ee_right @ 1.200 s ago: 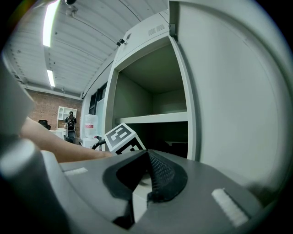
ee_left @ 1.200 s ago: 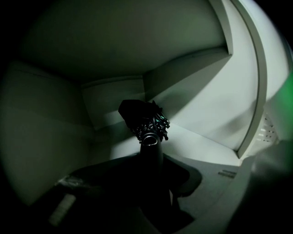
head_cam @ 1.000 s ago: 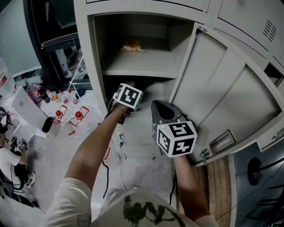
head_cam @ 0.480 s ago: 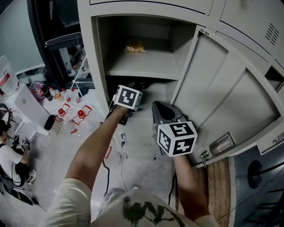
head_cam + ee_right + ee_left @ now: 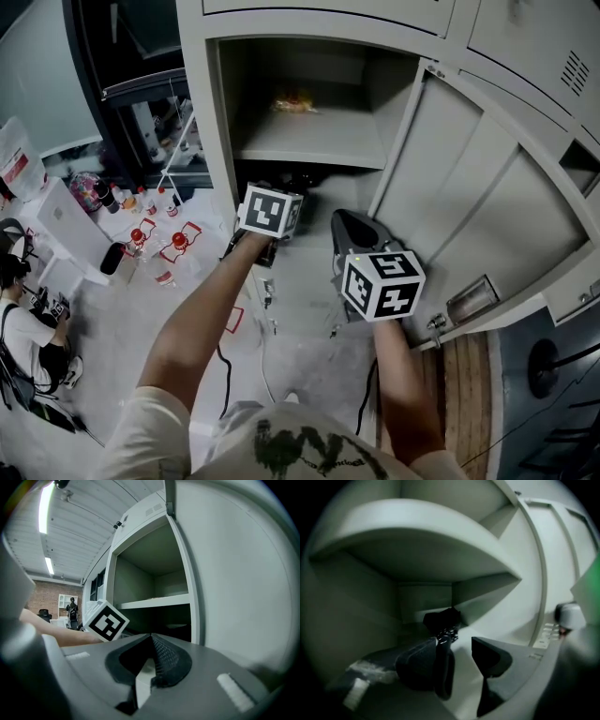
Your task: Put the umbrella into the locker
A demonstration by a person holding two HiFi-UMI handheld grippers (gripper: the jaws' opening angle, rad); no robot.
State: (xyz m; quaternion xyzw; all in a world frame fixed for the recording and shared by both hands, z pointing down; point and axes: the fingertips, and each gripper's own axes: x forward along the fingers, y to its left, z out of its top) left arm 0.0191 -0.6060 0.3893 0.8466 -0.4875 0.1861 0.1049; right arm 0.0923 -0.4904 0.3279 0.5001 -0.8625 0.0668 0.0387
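The dark folded umbrella (image 5: 440, 619) lies at the back of the locker's lower compartment (image 5: 370, 620). Its strap loop (image 5: 444, 679) hangs close against the inner side of my left gripper's left pad (image 5: 415, 663). My left gripper (image 5: 454, 660) is open, and neither pad presses on anything. In the head view its marker cube (image 5: 270, 211) sits at the mouth of that compartment and hides the jaws. My right gripper (image 5: 150, 639) is shut on nothing and hangs outside the locker beside the open door (image 5: 469, 206); it also shows in the head view (image 5: 343, 221).
The upper shelf (image 5: 309, 141) holds a small yellow packet (image 5: 295, 101). Red-capped bottles (image 5: 178, 242) and cables (image 5: 267, 300) lie on the floor at the left. A person (image 5: 28, 328) sits at the far left. A wooden strip (image 5: 469, 375) runs below the door.
The head view has drifted slightly. My left gripper's cube stays at the mouth of the lower compartment. The right gripper holds its place by the door.
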